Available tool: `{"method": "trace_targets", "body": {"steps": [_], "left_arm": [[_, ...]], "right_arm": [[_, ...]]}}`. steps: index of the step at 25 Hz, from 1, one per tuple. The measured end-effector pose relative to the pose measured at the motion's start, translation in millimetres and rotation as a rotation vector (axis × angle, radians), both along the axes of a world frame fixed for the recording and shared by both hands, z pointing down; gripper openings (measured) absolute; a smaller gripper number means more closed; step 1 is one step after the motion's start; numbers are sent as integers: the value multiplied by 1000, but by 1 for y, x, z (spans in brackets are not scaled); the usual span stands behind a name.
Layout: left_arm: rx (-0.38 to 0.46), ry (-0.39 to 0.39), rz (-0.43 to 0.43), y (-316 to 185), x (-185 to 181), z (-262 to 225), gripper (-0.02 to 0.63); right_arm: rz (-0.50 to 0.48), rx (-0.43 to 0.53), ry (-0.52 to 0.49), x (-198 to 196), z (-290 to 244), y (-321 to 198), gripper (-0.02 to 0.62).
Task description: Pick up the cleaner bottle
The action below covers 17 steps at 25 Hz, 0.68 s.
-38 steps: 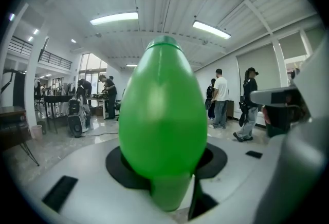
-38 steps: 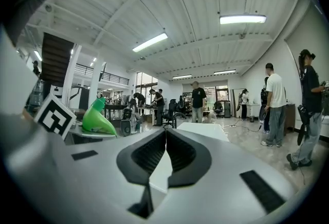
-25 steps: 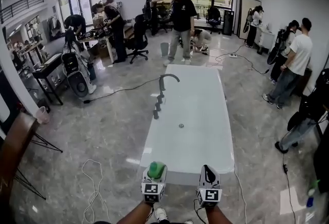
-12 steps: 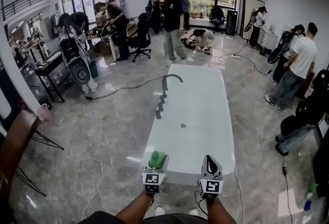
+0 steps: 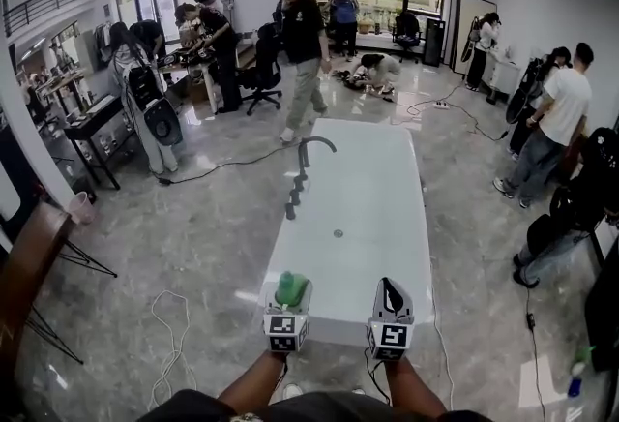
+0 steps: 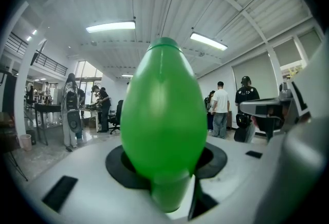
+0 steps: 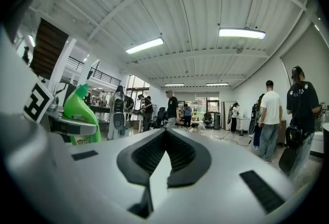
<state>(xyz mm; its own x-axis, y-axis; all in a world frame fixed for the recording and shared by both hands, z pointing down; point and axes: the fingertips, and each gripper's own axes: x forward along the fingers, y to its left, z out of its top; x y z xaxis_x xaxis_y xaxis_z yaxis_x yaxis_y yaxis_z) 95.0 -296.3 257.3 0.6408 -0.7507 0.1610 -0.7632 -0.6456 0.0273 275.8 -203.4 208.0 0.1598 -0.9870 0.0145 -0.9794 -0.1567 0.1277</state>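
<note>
The cleaner bottle (image 5: 291, 288) is bright green and is held off the ground in my left gripper (image 5: 288, 302), whose jaws are shut on its body. In the left gripper view the bottle (image 6: 163, 125) fills the middle, wedged between the white jaws of the left gripper (image 6: 167, 169). My right gripper (image 5: 391, 299) hangs beside it to the right, shut and with nothing in it. In the right gripper view the jaws of the right gripper (image 7: 163, 159) meet in a point, and the green bottle (image 7: 81, 110) shows at the far left.
A long white bathtub (image 5: 363, 217) with a dark curved faucet (image 5: 309, 149) lies straight ahead on the marble floor. A cable (image 5: 174, 343) loops at the left. Several people stand around the room, and a desk (image 5: 92, 125) is at the left.
Both grippers have risen a little together, the bottle still in the left one. A person in black beyond the tub has walked to the left.
</note>
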Motion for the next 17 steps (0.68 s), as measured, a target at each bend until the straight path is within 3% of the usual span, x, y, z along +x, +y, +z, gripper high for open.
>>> {"method": "trace_targets", "body": {"steps": [17], "left_arm": [[12,-30,22,1,4,-1,184]], "right_arm": [[20,-7,13,4,3,4,15]]}}
